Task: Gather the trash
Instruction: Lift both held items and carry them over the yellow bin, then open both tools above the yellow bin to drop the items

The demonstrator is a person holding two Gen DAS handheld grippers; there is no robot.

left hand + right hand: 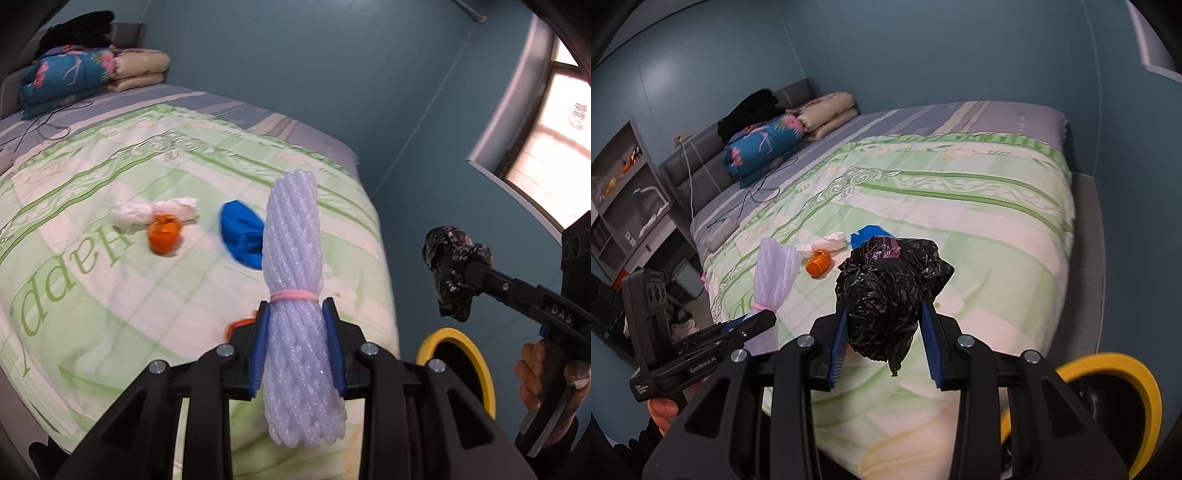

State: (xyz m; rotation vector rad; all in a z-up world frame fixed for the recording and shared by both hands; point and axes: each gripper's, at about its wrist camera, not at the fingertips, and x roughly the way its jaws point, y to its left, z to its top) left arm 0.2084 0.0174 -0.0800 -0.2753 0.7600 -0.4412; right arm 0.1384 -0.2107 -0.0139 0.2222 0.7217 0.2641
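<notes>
Above the bed's (110,295) near edge, the left gripper (297,347) tilts downward, clamping an upright white foam-net bundle (295,280), long axis vertical. Rightward, the right gripper (884,347) angles down, gripping a crumpled black bag (890,291) near a yellow-rimmed bin (1123,373).

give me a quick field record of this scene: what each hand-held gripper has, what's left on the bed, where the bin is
left hand-held gripper: shut on foam net bundle, tied with a pink band
right hand-held gripper: shut on crumpled black bag
left on bed: orange piece, white wad, blue piece
bin: yellow rim, off the bed's near corner, below the right gripper
bed head: folded quilts, dark clothes on top
</notes>
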